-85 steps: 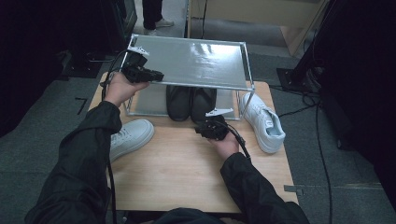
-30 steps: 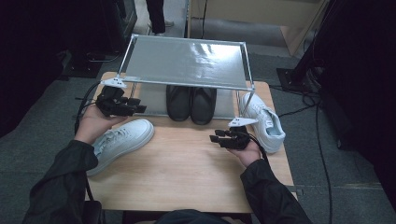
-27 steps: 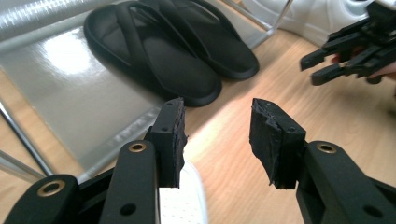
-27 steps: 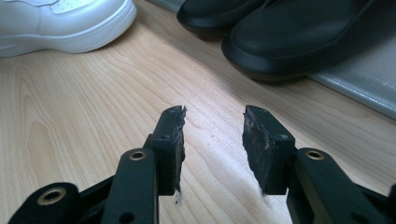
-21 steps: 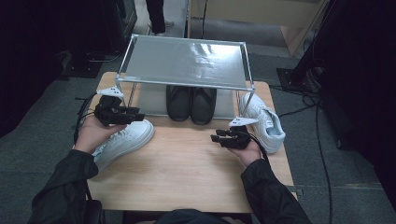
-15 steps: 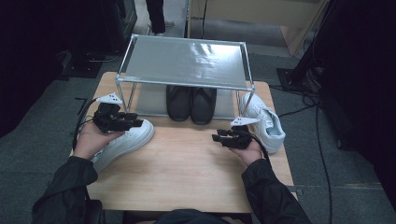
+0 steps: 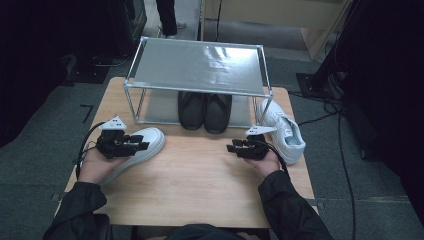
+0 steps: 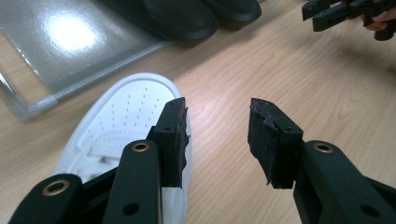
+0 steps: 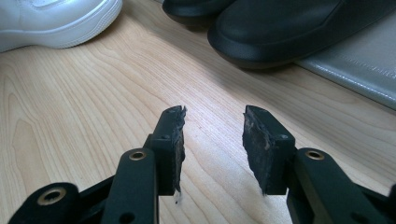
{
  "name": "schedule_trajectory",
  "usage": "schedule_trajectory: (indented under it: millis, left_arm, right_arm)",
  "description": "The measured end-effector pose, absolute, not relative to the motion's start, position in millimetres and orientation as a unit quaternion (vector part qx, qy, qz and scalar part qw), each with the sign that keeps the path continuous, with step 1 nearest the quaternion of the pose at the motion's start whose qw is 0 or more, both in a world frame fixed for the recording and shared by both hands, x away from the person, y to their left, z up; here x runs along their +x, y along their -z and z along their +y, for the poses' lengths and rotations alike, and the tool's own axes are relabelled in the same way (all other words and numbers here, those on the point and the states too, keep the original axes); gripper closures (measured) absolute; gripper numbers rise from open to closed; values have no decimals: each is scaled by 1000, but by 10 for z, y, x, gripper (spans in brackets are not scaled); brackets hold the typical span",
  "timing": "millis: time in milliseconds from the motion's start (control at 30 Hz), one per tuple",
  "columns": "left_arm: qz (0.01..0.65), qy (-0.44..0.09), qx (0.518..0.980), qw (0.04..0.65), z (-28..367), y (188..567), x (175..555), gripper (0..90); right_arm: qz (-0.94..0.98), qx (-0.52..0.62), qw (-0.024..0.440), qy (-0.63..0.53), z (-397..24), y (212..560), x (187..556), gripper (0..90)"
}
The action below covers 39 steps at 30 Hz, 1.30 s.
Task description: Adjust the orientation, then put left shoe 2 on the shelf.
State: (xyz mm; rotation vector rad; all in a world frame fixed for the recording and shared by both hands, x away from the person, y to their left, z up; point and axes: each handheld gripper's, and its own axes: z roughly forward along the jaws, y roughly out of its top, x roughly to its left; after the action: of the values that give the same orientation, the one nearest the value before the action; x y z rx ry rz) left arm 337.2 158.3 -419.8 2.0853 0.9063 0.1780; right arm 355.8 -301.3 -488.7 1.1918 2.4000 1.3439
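I've brought my left gripper [image 7: 142,146] down from beside the rack [image 7: 197,67] to the left white sneaker [image 7: 145,142], jaws closing slightly.

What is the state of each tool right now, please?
Left tool: open, holding nothing, just above the white sneaker; its jaws have just been closing slightly.
Right tool: open, holding nothing, over the table.
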Motion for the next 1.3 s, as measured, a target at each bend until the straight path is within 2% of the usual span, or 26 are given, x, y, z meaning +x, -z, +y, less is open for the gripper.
schedule_trajectory:
  millis: [133, 233, 567, 733, 933, 1200, 1300]
  left_arm:
    - [368, -75, 822, 427, 1663, 4241, 3320, 568]
    - [367, -88, 829, 413, 1651, 4214, 3295, 564]
    - [389, -86, 825, 401, 1868, 4226, 3124, 578]
    - [403, -91, 807, 421, 2026, 4221, 3056, 589]
    - [409, -87, 814, 402, 2112, 4284, 3036, 605]
    - [408, -77, 814, 406, 2158, 4347, 3022, 676]
    - [412, -68, 814, 404, 2169, 4376, 3032, 736]
  right_arm:
    - [799, 396, 75, -445, -3019, 4876, 3542, 587]
    - [798, 398, 74, -446, -3031, 4875, 3540, 587]
    - [796, 399, 76, -450, -3051, 4864, 3531, 587]
    - [797, 395, 77, -451, -3044, 4858, 3524, 587]
    - [796, 394, 80, -454, -3043, 4841, 3516, 588]
    - [799, 393, 77, -449, -3019, 4846, 3509, 588]
    - [798, 394, 78, -450, -3020, 4852, 3505, 589]
